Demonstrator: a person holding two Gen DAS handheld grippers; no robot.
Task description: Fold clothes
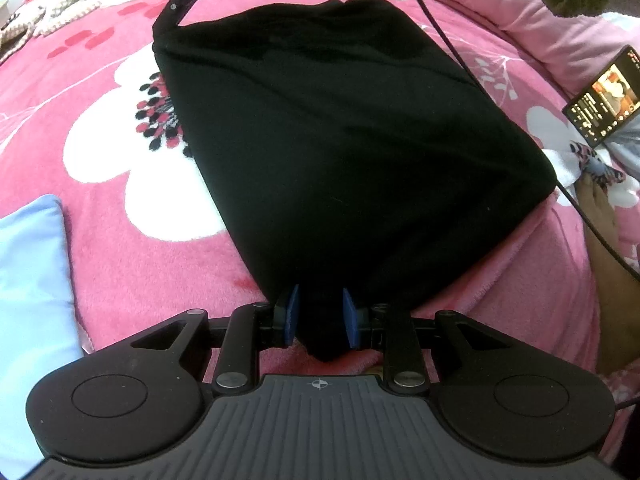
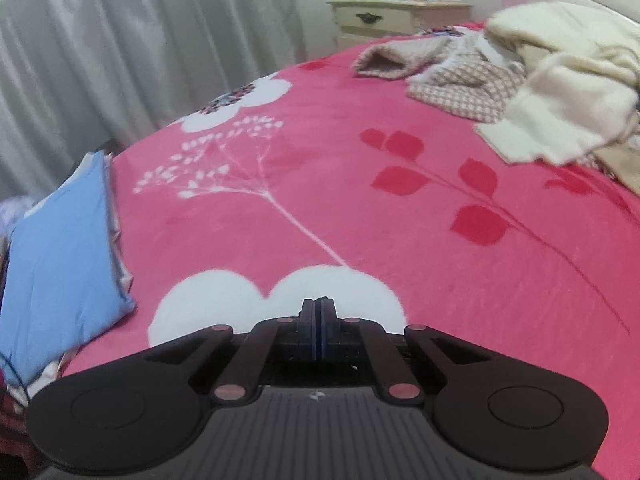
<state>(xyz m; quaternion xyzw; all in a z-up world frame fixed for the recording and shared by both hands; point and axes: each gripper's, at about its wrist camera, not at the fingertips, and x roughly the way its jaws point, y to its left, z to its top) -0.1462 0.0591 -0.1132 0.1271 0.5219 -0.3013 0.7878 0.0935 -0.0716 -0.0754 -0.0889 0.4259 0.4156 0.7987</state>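
Pinching near corner of black garment (image 1: pixel 340 140), left gripper (image 1: pixel 320 316) sits bottom centre of left view, blue pads pressed on bunched cloth. Garment lies folded mid-frame on pink floral blanket (image 1: pixel 120 240). Right gripper (image 2: pixel 319 316) fully closed, tiny dark scrap at tips, above blanket's white flower.

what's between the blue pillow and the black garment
Only bare pink blanket with a white flower print. The left wrist view shows it: blue pillow at left, black garment in the middle, nothing between them.
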